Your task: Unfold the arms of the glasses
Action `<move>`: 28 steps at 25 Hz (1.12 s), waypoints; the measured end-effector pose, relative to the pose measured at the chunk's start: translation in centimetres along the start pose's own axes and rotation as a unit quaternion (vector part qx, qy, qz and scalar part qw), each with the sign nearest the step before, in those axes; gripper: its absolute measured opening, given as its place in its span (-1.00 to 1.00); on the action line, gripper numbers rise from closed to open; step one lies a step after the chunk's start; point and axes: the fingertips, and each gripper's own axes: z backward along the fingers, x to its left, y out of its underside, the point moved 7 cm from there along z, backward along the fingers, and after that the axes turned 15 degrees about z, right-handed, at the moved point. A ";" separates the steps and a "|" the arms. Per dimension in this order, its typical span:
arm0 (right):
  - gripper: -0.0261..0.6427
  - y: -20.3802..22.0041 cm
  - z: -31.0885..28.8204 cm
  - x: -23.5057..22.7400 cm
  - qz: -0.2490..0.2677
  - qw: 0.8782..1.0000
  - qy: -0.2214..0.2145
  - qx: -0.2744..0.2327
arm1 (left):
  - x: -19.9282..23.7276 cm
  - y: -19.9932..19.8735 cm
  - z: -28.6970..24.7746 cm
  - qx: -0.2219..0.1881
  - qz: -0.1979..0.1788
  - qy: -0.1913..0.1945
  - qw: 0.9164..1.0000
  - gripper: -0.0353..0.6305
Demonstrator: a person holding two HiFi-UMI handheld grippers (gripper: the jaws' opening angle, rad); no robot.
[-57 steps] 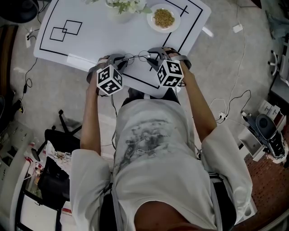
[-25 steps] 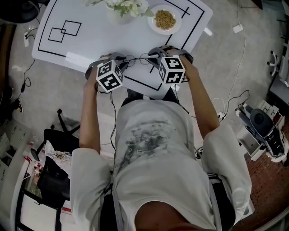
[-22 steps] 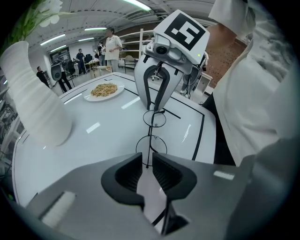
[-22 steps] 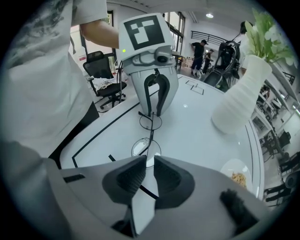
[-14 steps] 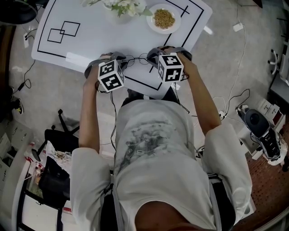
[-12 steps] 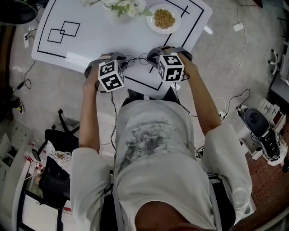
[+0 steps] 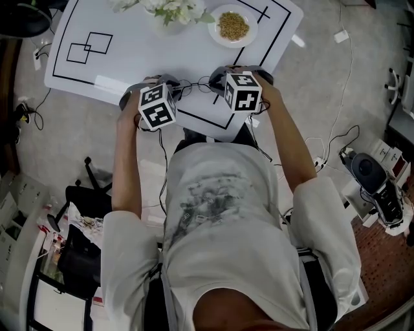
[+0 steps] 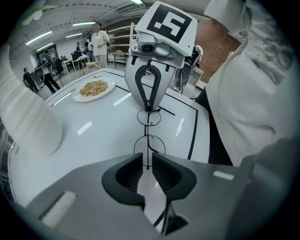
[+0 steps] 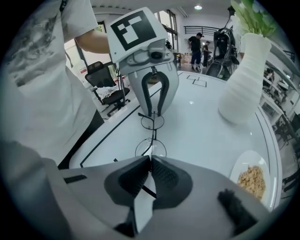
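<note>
Thin black wire glasses (image 8: 149,133) with two round lenses hang between my two grippers over the white table (image 7: 129,58), near its front edge. My left gripper (image 8: 147,165) pinches one end of the frame, and a dark arm (image 8: 161,218) runs down behind its jaws. My right gripper (image 9: 150,165) has just been closing. Its pads now press on the other end of the glasses (image 9: 151,136), with an arm (image 9: 147,191) showing below them. In the head view the left gripper (image 7: 176,88) and the right gripper (image 7: 215,83) face each other, with the glasses (image 7: 196,84) between them.
A white plate of grain (image 7: 233,26) and a white vase of flowers (image 7: 169,16) stand at the table's far side. Black lines (image 7: 90,45) mark the tabletop. A chair (image 7: 90,194) and cables lie on the floor to the left, and people stand in the background.
Both marker cubes have tilted slightly, the right one rolling more towards the camera. The hands have stayed at the same spot by the table's front edge.
</note>
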 end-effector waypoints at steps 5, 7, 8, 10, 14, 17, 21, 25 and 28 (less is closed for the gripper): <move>-0.84 0.0 0.0 0.0 -0.008 1.000 -0.003 -0.003 | 0.3 -0.1 0.0 0.001 0.011 0.007 1.000 -0.75; -0.84 0.0 0.0 -0.1 -0.010 1.000 -0.002 -0.004 | 0.3 -0.2 0.0 0.004 0.006 0.003 1.000 -0.76; -0.84 0.0 0.1 -0.1 -0.011 1.000 -0.001 -0.004 | 0.2 -0.2 0.0 0.007 -0.001 -0.003 1.000 -0.76; -0.84 0.0 0.0 -0.1 -0.011 1.000 0.001 -0.003 | -0.1 -0.3 -0.1 0.014 -0.017 -0.019 1.000 -0.77; -0.84 0.0 0.0 0.0 -0.014 1.000 0.014 -0.002 | -0.7 -0.3 -0.4 0.018 -0.023 -0.032 0.999 -0.85; -0.85 0.0 0.0 0.0 -0.018 1.000 0.019 -0.001 | -0.6 -0.2 -0.3 0.006 -0.007 -0.028 1.000 -0.86; -0.86 0.0 0.2 0.2 -0.026 0.999 0.034 -0.006 | -0.6 -0.1 -0.3 -0.001 -0.002 -0.030 1.000 -0.87; -0.88 0.1 0.5 0.3 -0.044 0.997 0.055 -0.018 | -0.6 0.2 -0.2 -0.018 0.011 -0.035 0.999 -0.88; -0.88 0.3 0.6 0.4 -0.053 0.996 0.063 -0.023 | -0.6 0.2 -0.2 -0.026 0.018 -0.039 0.999 -0.88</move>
